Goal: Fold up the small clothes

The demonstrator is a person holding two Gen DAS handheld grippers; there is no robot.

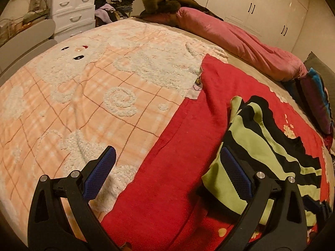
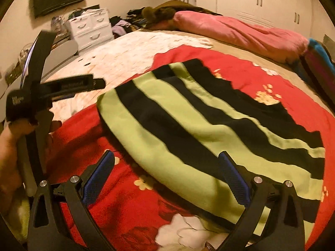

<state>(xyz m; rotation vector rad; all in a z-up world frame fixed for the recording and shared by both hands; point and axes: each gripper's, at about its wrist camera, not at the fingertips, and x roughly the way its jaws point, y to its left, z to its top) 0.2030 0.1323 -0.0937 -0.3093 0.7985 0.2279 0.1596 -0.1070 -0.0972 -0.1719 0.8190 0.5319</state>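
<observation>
Left gripper (image 1: 169,167) has jaws wide apart, nothing btwn them, hovering over the red blanket (image 1: 167,167) w/ its right pad at the edge of the striped garment (image 1: 257,146). Right gripper (image 2: 167,167) also spread apart, empty, over the garment's near edge. Green-and-black striped garment lies spread on the red floral blanket, right side of bed. Peach checked blanket (image 1: 73,96) to the left, pink duvet (image 1: 240,39) along far edge, white drawers (image 1: 73,14) beyond.
</observation>
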